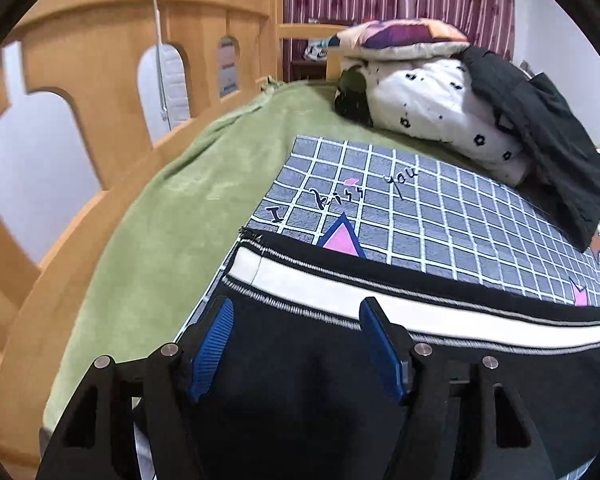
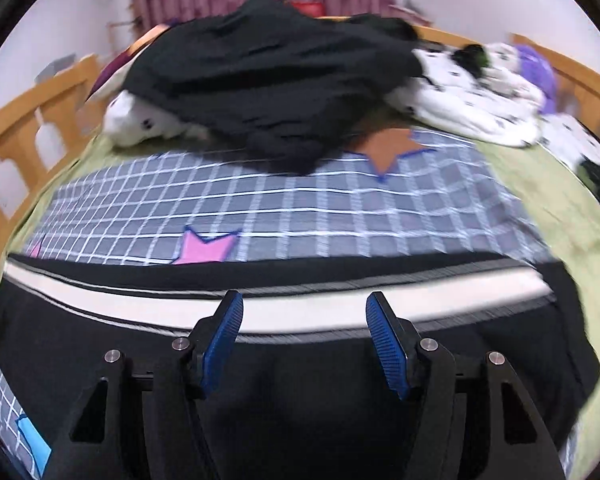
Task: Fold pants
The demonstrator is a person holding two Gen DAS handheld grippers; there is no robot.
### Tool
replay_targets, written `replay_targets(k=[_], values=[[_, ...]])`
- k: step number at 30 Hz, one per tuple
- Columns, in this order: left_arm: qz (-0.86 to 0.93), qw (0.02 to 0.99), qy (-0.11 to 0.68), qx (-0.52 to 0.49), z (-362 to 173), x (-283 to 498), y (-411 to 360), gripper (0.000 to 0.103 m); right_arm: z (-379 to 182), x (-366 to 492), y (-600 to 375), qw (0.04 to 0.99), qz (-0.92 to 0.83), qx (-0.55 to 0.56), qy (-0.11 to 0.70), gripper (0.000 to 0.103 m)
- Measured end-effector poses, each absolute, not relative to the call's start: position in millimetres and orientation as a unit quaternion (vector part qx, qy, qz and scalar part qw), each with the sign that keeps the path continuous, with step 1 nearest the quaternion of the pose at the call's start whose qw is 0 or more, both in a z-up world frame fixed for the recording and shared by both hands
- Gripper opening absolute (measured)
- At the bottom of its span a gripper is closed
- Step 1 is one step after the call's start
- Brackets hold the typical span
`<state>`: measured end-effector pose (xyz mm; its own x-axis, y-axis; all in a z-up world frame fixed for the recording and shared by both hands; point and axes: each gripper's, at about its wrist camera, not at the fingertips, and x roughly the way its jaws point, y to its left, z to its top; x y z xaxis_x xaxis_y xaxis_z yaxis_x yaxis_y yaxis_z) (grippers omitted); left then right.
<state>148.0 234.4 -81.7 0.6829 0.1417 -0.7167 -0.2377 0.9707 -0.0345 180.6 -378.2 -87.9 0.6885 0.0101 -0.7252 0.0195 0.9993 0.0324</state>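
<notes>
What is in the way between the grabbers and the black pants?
Nothing visible. The left gripper and right gripper both hang open right above the black pants, with only air between. The clothes pile lies farther back.

Matt black cloth pants [image 1: 300, 360] with a smooth white stripe lie on a checked woven sheet [image 1: 440, 216]; beside that sheet, fuzzy green blanket [image 1: 160, 208] and satin-finished wooden rail [image 1: 92, 60].

One black pants [image 1: 380, 280], two pink stars [image 2: 206, 246], one orange star [image 2: 392, 146], one grid sheet [image 1: 440, 216]
</notes>
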Motion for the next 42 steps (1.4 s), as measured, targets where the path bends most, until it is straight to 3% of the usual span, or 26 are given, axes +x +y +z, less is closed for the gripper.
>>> replay_targets(k=[2,8,10,14,15,16,18,19,21,25,29,32,35,37,39,41,42], values=[[0.106,0.910,0.394,-0.077,-88.7,162.7,242.0,0.073,-93.8,194.4,-364.3,0.915,0.015,0.007,0.402,0.063],[0.106,0.894,0.431,-0.062,-116.8,209.0,265.7,0.073,-115.9,231.1,-326.0,0.903,0.089,-0.042,0.418,0.066],[0.114,0.892,0.436,-0.042,-126.4,221.3,268.0,0.063,-125.9,243.2,-313.6,0.894,0.110,-0.072,0.428,0.066],[0.115,0.888,0.445,-0.036,-136.6,234.6,271.6,0.058,-144.1,264.8,-300.1,0.883,0.121,-0.107,0.441,0.065],[0.114,0.888,0.444,-0.040,-137.2,235.1,272.3,0.052,-149.6,269.0,-297.7,0.877,0.123,-0.111,0.451,0.064],[0.113,0.889,0.442,-0.042,-136.6,234.1,272.9,0.042,-156.4,273.0,-294.7,0.869,0.125,-0.120,0.464,0.059],[0.122,0.891,0.436,-0.035,-134.6,231.5,272.0,0.028,-160.1,271.0,-289.1,0.862,0.140,-0.142,0.466,0.038],[0.121,0.894,0.431,-0.029,-132.4,228.9,270.5,0.023,-159.6,268.6,-286.0,0.856,0.159,-0.144,0.470,0.011],[0.117,0.902,0.414,-0.024,-125.2,221.9,268.4,0.020,-153.9,262.1,-281.4,0.860,0.159,-0.155,0.460,0.005],[0.115,0.923,0.367,-0.024,-104.8,199.3,267.6,0.020,-136.2,250.0,-288.2,0.882,0.163,-0.139,0.420,0.004],[0.122,0.914,0.383,-0.043,-116.5,212.9,277.7,0.020,-128.5,255.1,-289.1,0.898,0.159,-0.119,0.393,0.004],[0.139,0.897,0.419,-0.038,-142.3,232.3,276.3,0.022,-156.8,277.7,-284.2,0.883,0.149,-0.111,0.432,0.006],[0.174,0.891,0.419,0.001,-143.1,235.7,266.2,0.039,-162.5,278.7,-288.2,0.888,0.146,-0.086,0.428,0.010],[0.194,0.889,0.414,0.015,-132.9,229.0,261.9,0.055,-152.8,276.0,-298.1,0.890,0.137,-0.061,0.430,0.020],[0.168,0.906,0.389,-0.001,-119.2,212.6,258.1,0.062,-135.9,263.0,-316.8,0.904,0.110,-0.046,0.412,0.028],[0.140,0.918,0.372,-0.013,-112.5,202.6,251.0,0.071,-124.0,246.5,-341.3,0.918,0.074,-0.034,0.388,0.046],[0.126,0.921,0.369,-0.014,-112.0,201.8,245.8,0.073,-122.3,243.7,-349.7,0.919,0.065,-0.030,0.387,0.047]])
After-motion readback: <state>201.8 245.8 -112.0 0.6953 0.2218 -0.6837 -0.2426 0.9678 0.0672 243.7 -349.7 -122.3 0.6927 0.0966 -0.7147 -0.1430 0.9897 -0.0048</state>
